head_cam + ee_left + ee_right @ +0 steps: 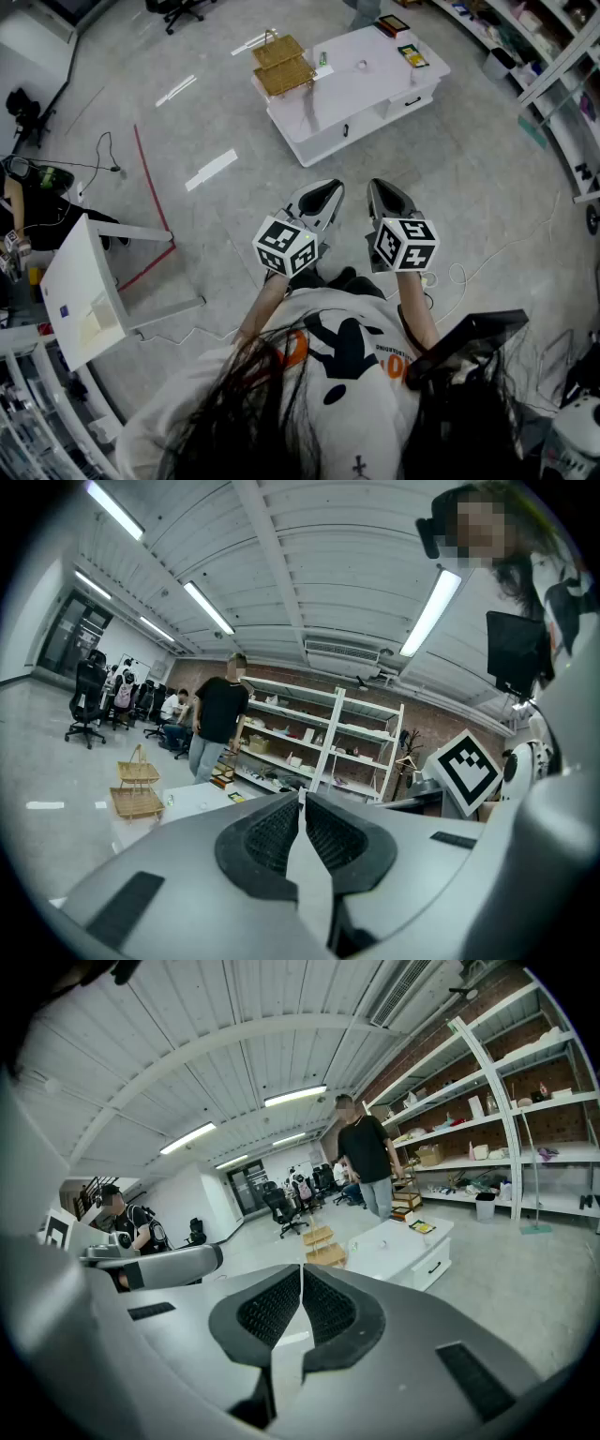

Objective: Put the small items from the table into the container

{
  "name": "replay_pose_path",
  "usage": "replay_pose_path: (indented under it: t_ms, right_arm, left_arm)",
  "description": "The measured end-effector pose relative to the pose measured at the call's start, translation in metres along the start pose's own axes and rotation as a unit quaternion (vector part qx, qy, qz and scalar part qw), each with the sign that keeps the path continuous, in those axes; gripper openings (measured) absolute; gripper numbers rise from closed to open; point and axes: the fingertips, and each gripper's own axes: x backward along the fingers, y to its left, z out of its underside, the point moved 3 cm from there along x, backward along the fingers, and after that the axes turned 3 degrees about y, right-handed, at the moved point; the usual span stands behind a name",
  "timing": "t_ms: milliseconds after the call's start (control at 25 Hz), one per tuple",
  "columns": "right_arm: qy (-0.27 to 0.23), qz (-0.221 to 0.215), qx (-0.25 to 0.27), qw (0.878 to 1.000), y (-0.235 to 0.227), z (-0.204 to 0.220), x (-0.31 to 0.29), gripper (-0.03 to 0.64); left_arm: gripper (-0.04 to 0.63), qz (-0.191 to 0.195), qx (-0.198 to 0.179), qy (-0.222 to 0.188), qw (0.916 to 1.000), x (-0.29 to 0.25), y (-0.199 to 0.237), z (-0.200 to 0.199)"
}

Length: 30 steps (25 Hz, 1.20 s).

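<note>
Left tongs (pixel 323 195) and right tongs (pixel 384 195), both pressed together, empty; one white table (pixel 375 80), one wicker basket (pixel 281 64) beyond.

Two tongs (pixel 325 194) (pixel 382 196), one white table (pixel 375 89), one wicker basket (pixel 281 64)

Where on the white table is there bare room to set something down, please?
The white table is bare along its near edge, from the wicker basket at its left end to the right corner. The far side is busier: a green item beside the basket, a tiny object mid-table, a yellow-green packet at the right.
</note>
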Motion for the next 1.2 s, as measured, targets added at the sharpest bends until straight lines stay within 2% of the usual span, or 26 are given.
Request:
replay_pose_path:
  t_ms: [320,720,1000,1200]
  right_arm:
    - [0.007,-0.009,0.004,1.0,-0.019,0.001,-0.001,0.021]
    - [0.008,-0.014,-0.023,1.0,-0.038,0.002,-0.01,0.023]
    - [0.013,-0.009,-0.041,0.999,-0.053,-0.008,-0.045,0.023]
    - [0.017,0.0,-0.046,0.999,-0.078,-0.024,-0.085,0.023]
  left_arm:
    - [0.015,-0.006,0.001,0.0,1.0,-0.017,-0.007,0.006]
    - [0.015,-0.021,0.0,0.022,0.9996,-0.026,-0.004,0.011]
    - [0.015,-0.025,0.0,0.033,0.9992,-0.047,0.035,0.0]
    - [0.015,-0.013,0.008,0.038,0.9992,-0.088,0.077,-0.007]
